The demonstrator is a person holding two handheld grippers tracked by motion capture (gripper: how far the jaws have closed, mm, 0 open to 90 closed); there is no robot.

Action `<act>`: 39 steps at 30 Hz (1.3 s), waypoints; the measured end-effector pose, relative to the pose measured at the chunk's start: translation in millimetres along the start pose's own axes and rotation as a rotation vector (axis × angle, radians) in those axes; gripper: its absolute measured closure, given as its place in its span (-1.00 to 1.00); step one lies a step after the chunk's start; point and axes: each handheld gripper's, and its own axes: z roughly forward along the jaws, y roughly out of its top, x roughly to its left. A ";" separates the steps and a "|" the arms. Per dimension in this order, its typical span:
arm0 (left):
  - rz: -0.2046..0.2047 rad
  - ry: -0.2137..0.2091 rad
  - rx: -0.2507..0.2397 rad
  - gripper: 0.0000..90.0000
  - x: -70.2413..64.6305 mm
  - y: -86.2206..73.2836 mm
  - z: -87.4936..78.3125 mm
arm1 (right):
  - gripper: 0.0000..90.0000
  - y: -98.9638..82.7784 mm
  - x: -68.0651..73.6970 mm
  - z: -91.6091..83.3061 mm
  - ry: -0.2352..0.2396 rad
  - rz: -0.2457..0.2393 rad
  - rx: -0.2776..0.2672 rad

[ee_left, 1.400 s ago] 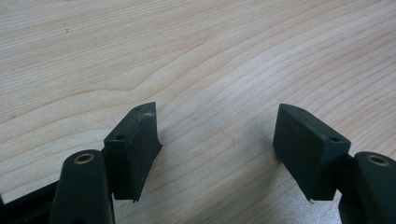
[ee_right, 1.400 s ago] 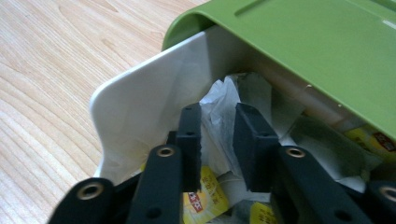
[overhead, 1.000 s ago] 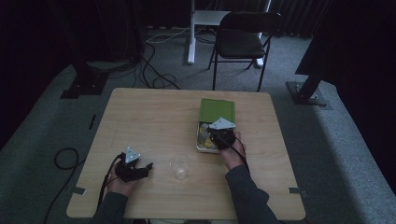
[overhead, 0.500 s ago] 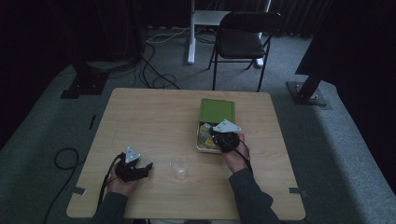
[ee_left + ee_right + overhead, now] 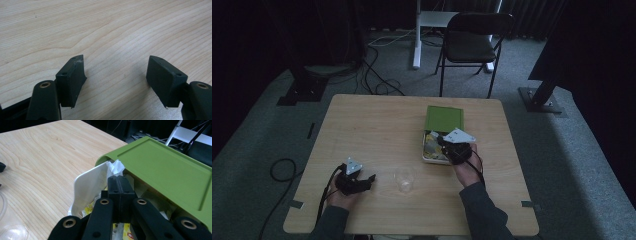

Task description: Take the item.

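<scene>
A white box point(image 5: 429, 160) with its green lid point(image 5: 443, 118) hinged back stands right of the table's centre and holds several yellow and white packets. In the right gripper view my right gripper point(image 5: 120, 180) is over the box point(image 5: 87, 182), shut on a crumpled white packet point(image 5: 115, 168) that pokes out past the jaw tips, in front of the green lid point(image 5: 165, 167). From above, the right gripper point(image 5: 440, 142) hangs above the box's near half. My left gripper point(image 5: 371, 178) rests low near the front left of the table, and its jaws point(image 5: 116, 70) stand open over bare wood.
A clear plastic cup point(image 5: 404, 178) stands between the two hands near the front edge, and it shows as a clear cup point(image 5: 10, 230) at the lower left of the right gripper view. Behind the table are a folding chair point(image 5: 472, 45) and cables on the floor.
My right gripper has lifted a little and drifted slightly right over the box, still shut. The left gripper has stayed put.
</scene>
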 end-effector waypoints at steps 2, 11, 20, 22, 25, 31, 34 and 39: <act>0.000 0.000 0.000 -0.29 0.0 0.0 0.0 | 1.00 0.9 0.4 -1.3 0.004 0.002 -0.006; 0.000 0.000 0.000 -0.29 0.0 0.0 0.0 | 1.00 2.4 2.5 -5.5 0.009 -0.011 -0.008; 0.001 0.001 -0.001 -0.29 0.1 0.0 0.1 | 1.00 1.6 3.8 -9.9 0.018 -0.011 -0.014; 0.001 0.001 -0.001 -0.29 0.0 0.0 0.1 | 1.00 1.6 3.9 -10.2 0.017 -0.014 -0.014; 0.000 0.000 -0.001 -0.29 0.0 0.0 0.1 | 1.00 2.4 5.1 -13.4 0.021 -0.021 -0.020; -0.002 0.000 -0.001 -0.29 -0.2 -0.1 0.1 | 1.00 3.4 8.9 -18.5 0.026 -0.031 -0.031; -0.002 0.000 -0.001 -0.29 -0.2 -0.1 0.1 | 1.00 4.2 9.9 -19.9 0.027 -0.035 -0.034; -0.002 0.000 -0.001 -0.29 -0.2 -0.1 0.1 | 1.00 6.8 12.9 -23.6 0.033 -0.045 -0.044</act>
